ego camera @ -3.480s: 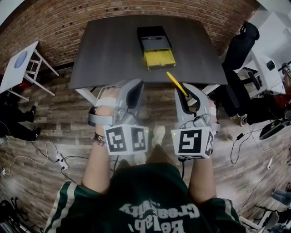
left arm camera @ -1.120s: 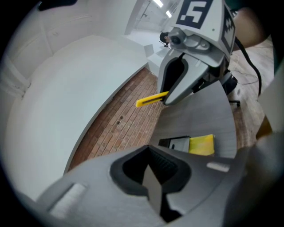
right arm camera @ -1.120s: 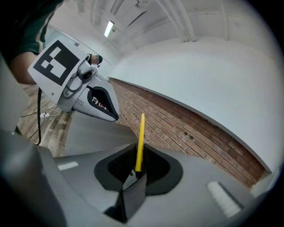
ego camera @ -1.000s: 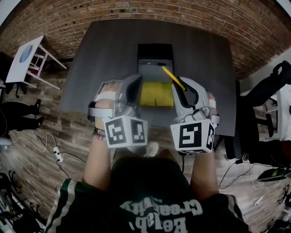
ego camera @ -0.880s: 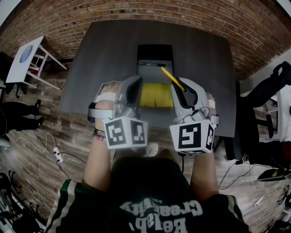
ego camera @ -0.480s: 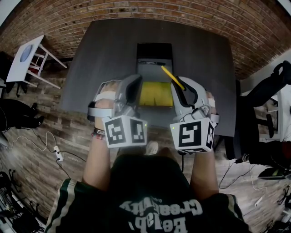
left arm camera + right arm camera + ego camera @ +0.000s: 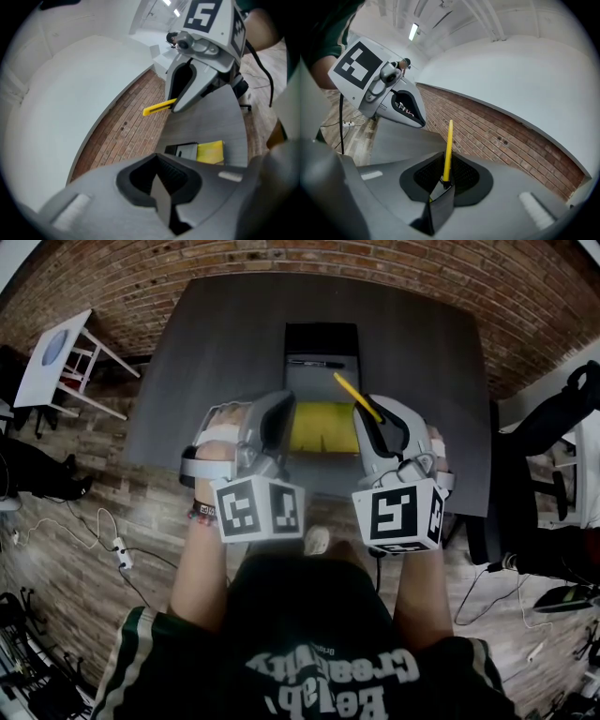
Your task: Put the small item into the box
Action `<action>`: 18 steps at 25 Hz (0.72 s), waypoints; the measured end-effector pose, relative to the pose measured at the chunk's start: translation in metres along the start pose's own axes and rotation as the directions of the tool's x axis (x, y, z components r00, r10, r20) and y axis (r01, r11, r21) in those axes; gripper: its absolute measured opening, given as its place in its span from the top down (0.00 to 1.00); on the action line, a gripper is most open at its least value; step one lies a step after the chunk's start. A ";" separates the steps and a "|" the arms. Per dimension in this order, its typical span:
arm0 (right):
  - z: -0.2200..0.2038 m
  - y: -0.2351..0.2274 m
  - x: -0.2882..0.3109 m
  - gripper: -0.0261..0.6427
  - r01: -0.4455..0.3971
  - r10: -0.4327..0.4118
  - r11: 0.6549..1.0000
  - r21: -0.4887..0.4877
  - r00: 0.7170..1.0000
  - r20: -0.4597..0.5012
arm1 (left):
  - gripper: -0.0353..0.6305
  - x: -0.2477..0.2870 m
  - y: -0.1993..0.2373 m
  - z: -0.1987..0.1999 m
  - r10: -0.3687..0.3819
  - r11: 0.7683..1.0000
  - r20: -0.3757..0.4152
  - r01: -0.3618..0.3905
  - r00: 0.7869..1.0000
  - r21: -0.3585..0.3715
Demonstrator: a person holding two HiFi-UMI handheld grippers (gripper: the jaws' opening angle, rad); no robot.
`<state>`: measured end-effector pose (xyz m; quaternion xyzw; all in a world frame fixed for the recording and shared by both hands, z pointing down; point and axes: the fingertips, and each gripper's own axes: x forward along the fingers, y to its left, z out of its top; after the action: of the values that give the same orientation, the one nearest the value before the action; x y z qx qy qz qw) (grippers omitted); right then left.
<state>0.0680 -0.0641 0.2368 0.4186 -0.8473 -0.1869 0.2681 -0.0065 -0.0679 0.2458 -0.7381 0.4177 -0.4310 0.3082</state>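
- Counting two grippers: the left gripper (image 7: pixel 277 420) has its fingers pressed together with nothing between them, and the right gripper (image 7: pixel 377 424) pinches the lower end of the yellow stick (image 7: pixel 357 398).
- One yellow stick is present. It is held in the air, rising from the right fingers (image 7: pixel 440 183) and slanting forward and to the left. In the head view its free end lies over the box (image 7: pixel 322 381).
- One box stands on the one dark table (image 7: pixel 206 362), made up of a black part at the far end, a grey tray in the middle and a yellow tray (image 7: pixel 323 427) pulled out toward the person.
- One black pen (image 7: pixel 316 363) lies across the grey tray.
- One small white side table (image 7: pixel 56 357) stands on the wooden floor to the left.
- Against the frame three and a half seconds earlier, the table and box have come much nearer: both grippers were then short of the table edge and now hang over its near part, one on each side of the yellow tray.
- The grip on the stick is unchanged, and the left fingers remain together.
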 end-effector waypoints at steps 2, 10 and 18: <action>0.001 0.003 0.002 0.88 -0.001 0.001 1.000 -0.001 1.000 -0.003 | 0.94 -0.001 0.000 -0.004 -0.003 1.000 0.001 0.003 1.000 -0.001; 0.010 0.012 0.026 0.88 -0.001 0.002 1.000 0.014 0.999 -0.038 | 0.94 0.014 0.006 -0.023 -0.041 0.999 0.023 0.041 0.999 -0.008; 0.012 0.006 0.055 0.88 0.033 -0.029 0.999 0.031 0.994 -0.108 | 0.94 0.038 0.018 -0.039 -0.100 0.995 0.073 0.100 0.992 -0.006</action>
<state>0.0294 -0.1038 0.2469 0.4455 -0.8280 -0.1546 0.3034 -0.0375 -0.1138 0.2627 -0.7747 0.3709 -0.4168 0.2975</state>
